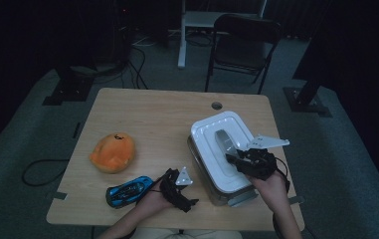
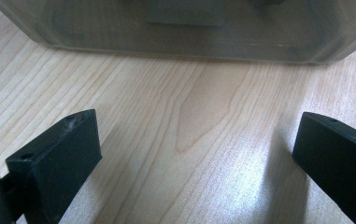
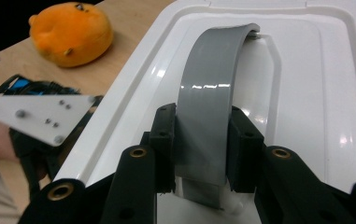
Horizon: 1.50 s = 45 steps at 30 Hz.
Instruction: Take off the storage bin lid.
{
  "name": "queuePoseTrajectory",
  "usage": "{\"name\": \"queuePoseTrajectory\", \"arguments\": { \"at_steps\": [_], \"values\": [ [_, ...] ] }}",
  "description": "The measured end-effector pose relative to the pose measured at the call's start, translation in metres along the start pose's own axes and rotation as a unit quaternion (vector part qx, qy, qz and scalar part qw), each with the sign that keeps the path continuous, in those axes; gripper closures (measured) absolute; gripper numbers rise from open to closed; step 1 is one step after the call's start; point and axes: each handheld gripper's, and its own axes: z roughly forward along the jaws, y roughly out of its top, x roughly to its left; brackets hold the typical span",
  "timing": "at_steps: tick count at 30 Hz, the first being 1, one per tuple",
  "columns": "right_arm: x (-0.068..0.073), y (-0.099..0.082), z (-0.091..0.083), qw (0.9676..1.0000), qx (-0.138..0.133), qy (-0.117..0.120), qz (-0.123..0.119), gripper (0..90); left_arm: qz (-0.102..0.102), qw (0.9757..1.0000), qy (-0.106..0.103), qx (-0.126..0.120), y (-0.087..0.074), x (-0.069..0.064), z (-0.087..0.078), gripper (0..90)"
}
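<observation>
Counting things: one white-lidded box (image 1: 220, 149) on the desk (image 1: 157, 114), one orange plush (image 1: 112, 152), one blue toy car (image 1: 129, 190).
Hands: both enter from the near edge.
Right tool (image 3: 202, 140): pinching the lid's grey handle (image 3: 213, 84).
Left tool (image 2: 194, 154): spread, empty, over bare desk beside the box.

From my screen, the left gripper view cuts the clear box (image 2: 180, 28) at the top edge, so I see just its lower wall, and what is inside stays a blur behind the plastic. In the right gripper view the lower end of the grey handle (image 3: 210, 98) is hidden between the pads, and the white lid (image 3: 306, 93) runs out of the frame. In the high view the blue toy car (image 1: 127, 190) is partly covered by my left hand (image 1: 154, 199), and its details are too dark and small to tell.
</observation>
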Motion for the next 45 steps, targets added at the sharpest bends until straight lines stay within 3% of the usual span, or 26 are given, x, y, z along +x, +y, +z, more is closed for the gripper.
{"name": "queuePoseTrajectory", "arguments": {
  "at_steps": [10, 24, 34, 40, 45],
  "values": [
    [-0.017, 0.006, -0.006, 0.9996, -0.01, -0.025, 0.01, 68.5, 0.0, 1.0, -0.001, 0.0, 0.0, 0.0, 0.0, 1.5],
    [-0.055, 0.02, -0.014, 0.9954, -0.039, -0.077, 0.043, 68.6, 0.001, 1.0, 0.0, 0.001, 0.0, 0.0, 0.0, 1.5],
    [-0.091, 0.02, -0.017, 0.9884, -0.056, -0.122, 0.071, 68.6, 0.001, 1.0, 0.0, 0.0, 0.0, 0.0, 0.0, 1.5],
    [-0.113, 0.01, -0.015, 0.9851, -0.061, -0.135, 0.088, 68.5, 0.001, 1.0, 0.001, 0.0, 0.0, 0.0, 0.0, 1.5],
    [-0.132, -0.003, -0.008, 0.9806, -0.057, -0.154, 0.107, 68.6, -0.001, 1.0, 0.001, -0.001, 0.0, 0.0, 0.0, 1.5]
  ]
}}
